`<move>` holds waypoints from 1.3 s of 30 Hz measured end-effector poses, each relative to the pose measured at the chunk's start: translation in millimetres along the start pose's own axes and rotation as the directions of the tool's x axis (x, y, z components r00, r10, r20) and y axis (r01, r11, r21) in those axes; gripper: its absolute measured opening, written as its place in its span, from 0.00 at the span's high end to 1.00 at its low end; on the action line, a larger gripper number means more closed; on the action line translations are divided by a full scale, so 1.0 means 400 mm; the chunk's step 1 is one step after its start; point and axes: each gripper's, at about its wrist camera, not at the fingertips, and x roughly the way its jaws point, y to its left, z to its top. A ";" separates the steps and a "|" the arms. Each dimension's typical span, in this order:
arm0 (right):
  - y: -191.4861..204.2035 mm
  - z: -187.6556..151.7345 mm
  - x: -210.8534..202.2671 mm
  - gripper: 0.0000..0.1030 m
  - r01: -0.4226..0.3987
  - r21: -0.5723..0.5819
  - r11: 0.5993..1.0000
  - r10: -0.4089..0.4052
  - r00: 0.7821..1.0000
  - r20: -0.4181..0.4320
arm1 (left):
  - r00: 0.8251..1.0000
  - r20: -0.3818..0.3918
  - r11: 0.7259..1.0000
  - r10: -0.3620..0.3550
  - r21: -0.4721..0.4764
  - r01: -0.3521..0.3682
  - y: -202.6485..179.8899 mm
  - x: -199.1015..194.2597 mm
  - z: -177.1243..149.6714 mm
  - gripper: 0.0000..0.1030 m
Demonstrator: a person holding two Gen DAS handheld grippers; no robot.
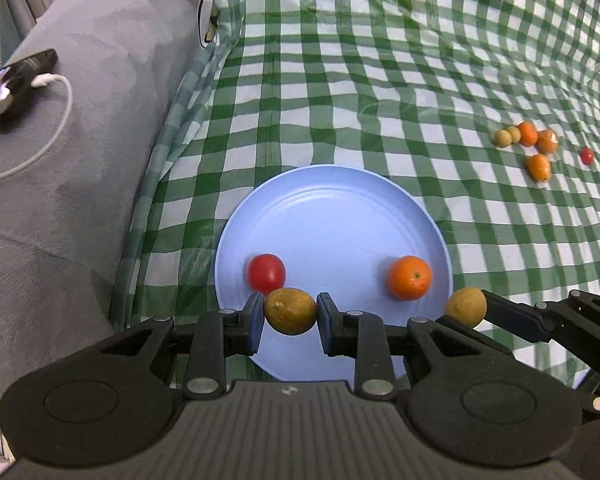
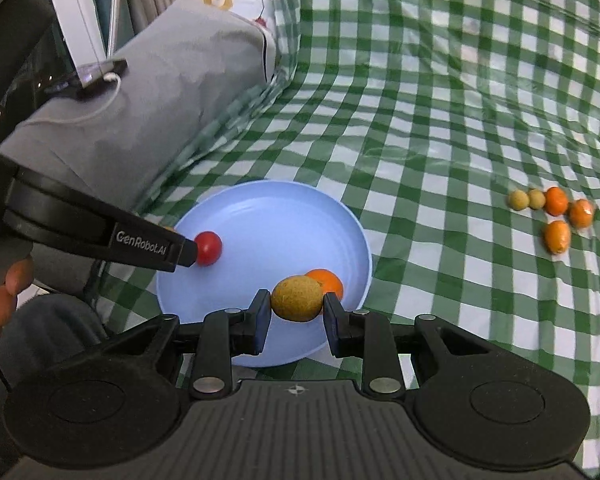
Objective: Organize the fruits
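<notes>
Both tongs loaded over the blue plate [image 1: 332,216]: left tongs [image 1: 290,314] clamped on a brown-yellow fruit [image 1: 291,311], right tongs [image 2: 296,314] clamped on another tan fruit [image 2: 297,298], red tomato [image 1: 266,273] and orange [image 1: 409,278] already plated.

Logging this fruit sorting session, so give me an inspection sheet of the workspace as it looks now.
Surface: green checked cloth, wrinkled.
Job's things: blue plate holding a red tomato and an orange; loose fruit cluster on the cloth.
Clutter: nothing seen.
Grippers: left gripper shut on a brown fruit; right gripper shut on a second brown fruit.
Cables: white cable plugged into a phone.
Surroundings: grey cushion.
</notes>
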 end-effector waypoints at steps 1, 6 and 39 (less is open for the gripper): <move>0.001 0.002 0.013 0.71 0.001 -0.006 1.000 -0.001 1.000 -0.006 | 1.000 -0.005 1.000 0.004 0.000 -0.004 0.001 0.010 0.003 0.70; 0.009 0.008 0.064 0.71 0.005 -0.027 1.000 -0.005 0.999 -0.034 | 1.000 -0.025 1.000 0.016 0.004 -0.015 0.007 0.060 0.011 0.70; 0.087 -0.104 -0.296 0.05 0.072 -0.005 0.997 -0.071 0.992 0.103 | 0.989 0.137 0.995 0.048 -0.091 -0.036 0.049 -0.281 -0.208 0.00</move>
